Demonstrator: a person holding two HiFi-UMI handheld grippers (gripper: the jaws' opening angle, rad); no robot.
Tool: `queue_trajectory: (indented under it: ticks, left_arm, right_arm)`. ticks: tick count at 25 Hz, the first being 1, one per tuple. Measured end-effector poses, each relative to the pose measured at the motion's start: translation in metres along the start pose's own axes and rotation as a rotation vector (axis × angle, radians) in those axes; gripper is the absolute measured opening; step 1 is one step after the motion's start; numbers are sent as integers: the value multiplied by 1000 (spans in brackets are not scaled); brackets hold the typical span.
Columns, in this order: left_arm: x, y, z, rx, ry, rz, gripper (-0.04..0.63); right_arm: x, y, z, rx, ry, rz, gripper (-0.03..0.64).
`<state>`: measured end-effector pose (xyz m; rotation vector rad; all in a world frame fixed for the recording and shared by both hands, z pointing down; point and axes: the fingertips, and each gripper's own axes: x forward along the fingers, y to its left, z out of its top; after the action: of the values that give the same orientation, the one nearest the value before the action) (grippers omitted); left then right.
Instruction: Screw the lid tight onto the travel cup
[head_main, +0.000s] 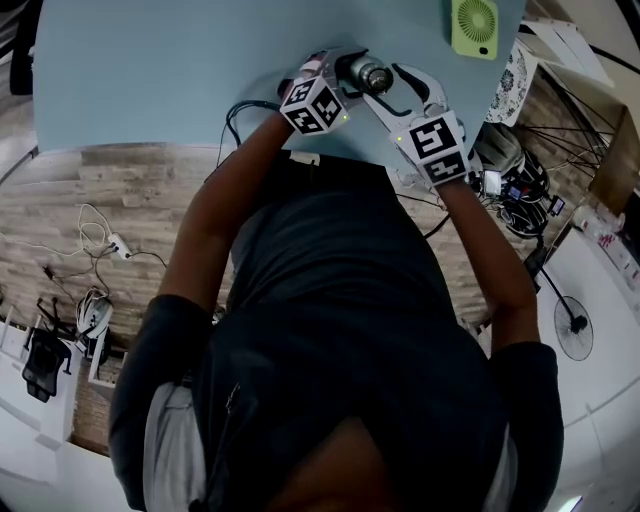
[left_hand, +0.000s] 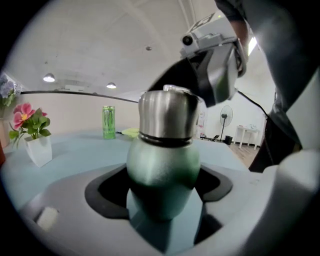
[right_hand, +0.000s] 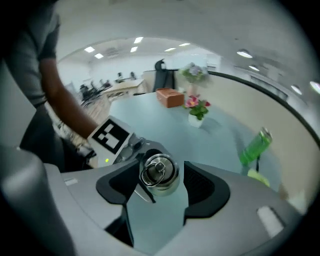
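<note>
Left gripper (head_main: 342, 76) is at the near side of the blue table (head_main: 150, 70), beside the right one. Its own view shows its grip best. Its two jaws press on the fat green belly of the travel cup (left_hand: 162, 165), one on each side, so it has a firm hold. The cup stands up straight between them. I cannot tell if its bottom touches the table. The silver lid (left_hand: 167, 115) sits on top of the cup, with a dark band where the two meet. Only the left gripper view gives this side look at the green body.

The right gripper (right_hand: 160, 186) hangs over the cup and points down at it. Its jaws are wide apart. The lid is between them, but there is a gap on each side, so this gripper holds nothing. Only the right gripper view shows the top of the lid, with a small metal ring (right_hand: 151, 171) lying on it.

A green can (left_hand: 108, 121) and a white pot of pink flowers (left_hand: 37, 145) stand farther back on the table. The right gripper view adds a brown box (right_hand: 170, 96). Only the head view shows the person's two arms and a little green fan (head_main: 474, 25) at the far edge.
</note>
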<state>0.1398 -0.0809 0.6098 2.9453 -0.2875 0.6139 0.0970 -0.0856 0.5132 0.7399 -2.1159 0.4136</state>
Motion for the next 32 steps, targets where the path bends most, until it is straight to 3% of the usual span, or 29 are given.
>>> queue_trajectory:
  ticks: [2, 5, 7, 10, 13, 16, 20, 24, 29, 32]
  left_arm:
    - [1, 0, -1, -1, 0, -1, 410]
    - [2, 0, 0, -1, 1, -1, 410]
    - [3, -2, 1, 1, 2, 0, 410]
    - [4, -2, 1, 2, 3, 2, 410]
    - [3, -1, 2, 2, 0, 0, 410]
    - [2, -1, 1, 3, 1, 0, 410]
    - [3, -1, 0, 5, 2, 2, 410]
    - [1, 0, -1, 6, 5, 3, 410]
    - [2, 1, 0, 8, 5, 8, 410]
    - [1, 1, 0, 4, 4, 14, 410]
  right_arm:
    - [-4, 10, -1, -309, 59, 117, 258]
    - [-8, 22, -10, -856, 157, 267, 268]
    - [-7, 22, -15, -1115, 204, 321, 270]
    - [2, 19, -18, -1293, 230, 376, 270]
    - [7, 20, -19, -1338, 233, 423, 241]
    - [7, 21, -18, -1215, 214, 441, 241]
    - [11, 17, -15, -897, 164, 365, 241]
    - [15, 12, -11, -548, 103, 176, 241]
    - [14, -4, -1, 4, -22, -184, 241]
    - [11, -10, 4, 195, -81, -317, 242]
